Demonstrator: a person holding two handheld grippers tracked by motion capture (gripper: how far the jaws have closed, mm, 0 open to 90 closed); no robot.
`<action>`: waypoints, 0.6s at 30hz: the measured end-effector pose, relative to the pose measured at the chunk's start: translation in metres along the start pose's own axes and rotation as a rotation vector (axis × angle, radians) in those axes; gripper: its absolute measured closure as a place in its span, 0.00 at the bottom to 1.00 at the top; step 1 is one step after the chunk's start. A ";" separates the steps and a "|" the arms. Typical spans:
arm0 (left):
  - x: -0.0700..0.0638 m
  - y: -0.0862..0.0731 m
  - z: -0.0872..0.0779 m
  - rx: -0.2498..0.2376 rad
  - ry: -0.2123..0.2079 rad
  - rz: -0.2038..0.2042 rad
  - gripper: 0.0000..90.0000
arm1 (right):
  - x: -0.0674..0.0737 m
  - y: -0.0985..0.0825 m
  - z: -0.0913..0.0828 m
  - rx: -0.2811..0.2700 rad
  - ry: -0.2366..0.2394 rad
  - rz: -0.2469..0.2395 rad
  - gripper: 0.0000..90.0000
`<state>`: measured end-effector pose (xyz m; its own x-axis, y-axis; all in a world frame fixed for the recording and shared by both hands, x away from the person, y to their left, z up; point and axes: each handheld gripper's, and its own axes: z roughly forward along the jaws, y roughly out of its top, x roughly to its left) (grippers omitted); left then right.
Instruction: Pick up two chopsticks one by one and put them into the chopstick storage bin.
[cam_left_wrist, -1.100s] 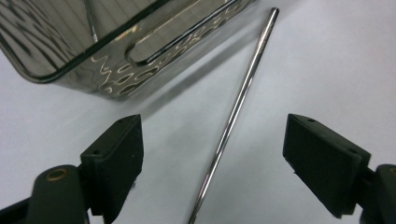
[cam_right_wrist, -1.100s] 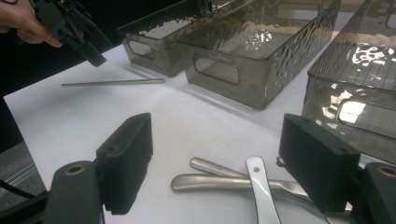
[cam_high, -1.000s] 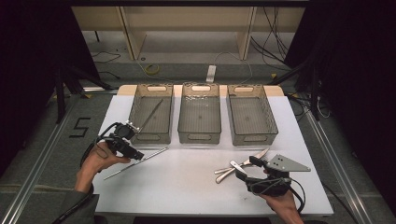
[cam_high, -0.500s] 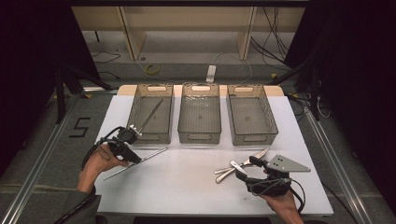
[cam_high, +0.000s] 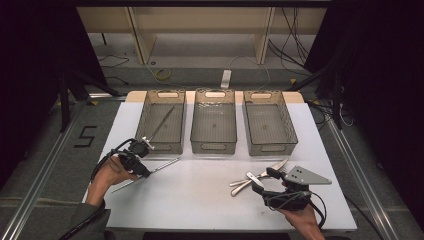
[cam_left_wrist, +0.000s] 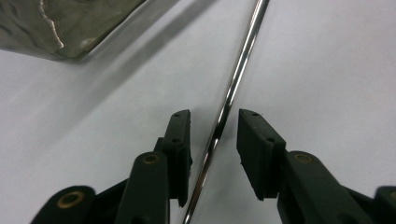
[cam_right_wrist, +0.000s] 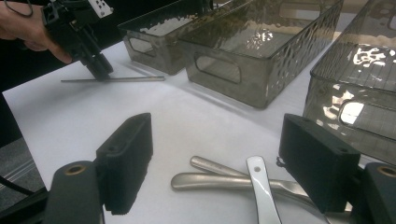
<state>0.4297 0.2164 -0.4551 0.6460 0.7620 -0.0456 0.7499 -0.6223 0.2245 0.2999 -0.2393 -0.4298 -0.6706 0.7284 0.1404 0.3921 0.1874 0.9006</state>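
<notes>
A thin shiny metal rod (cam_left_wrist: 233, 84) lies on the white table (cam_high: 200, 200), running diagonally in front of the left bin (cam_high: 144, 116). My left gripper (cam_left_wrist: 214, 116) points down over the rod (cam_high: 165, 163) and straddles it. Its jaws have just been closing, with a small gap still on each side of the rod. In the high view that left gripper (cam_high: 145, 172) sits at the table's left. My right gripper (cam_right_wrist: 224, 135) stands open just above several silver cutlery handles (cam_right_wrist: 224, 179) at the front right, where the high view shows the right gripper (cam_high: 264, 181) and the cutlery (cam_high: 250, 179).
Three smoky see-through bins stand in a row at the back: the left bin holds another thin rod (cam_high: 161, 122), beside it the middle bin (cam_high: 215, 148) and the right bin (cam_high: 271, 148). The right gripper view also shows the other hand's gripper (cam_right_wrist: 98, 67) on the rod (cam_right_wrist: 116, 79).
The left gripper's jaws have drawn in around the rod, and the hand has shifted slightly toward it. The right gripper and the cutlery have not moved.
</notes>
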 end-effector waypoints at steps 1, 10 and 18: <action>0.000 0.000 0.001 0.005 0.002 0.000 0.74 | 0.000 0.000 0.000 0.000 0.002 0.001 0.30; -0.003 0.000 0.007 0.039 0.004 0.024 0.82 | 0.000 0.000 0.000 -0.001 0.001 -0.003 0.30; -0.004 0.000 0.007 0.045 0.005 0.047 0.89 | 0.001 0.000 0.001 0.008 0.000 -0.006 0.30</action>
<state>0.4280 0.2116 -0.4616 0.6802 0.7323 -0.0311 0.7243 -0.6650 0.1824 0.2998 -0.2382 -0.4302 -0.6728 0.7274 0.1349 0.3929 0.1967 0.8983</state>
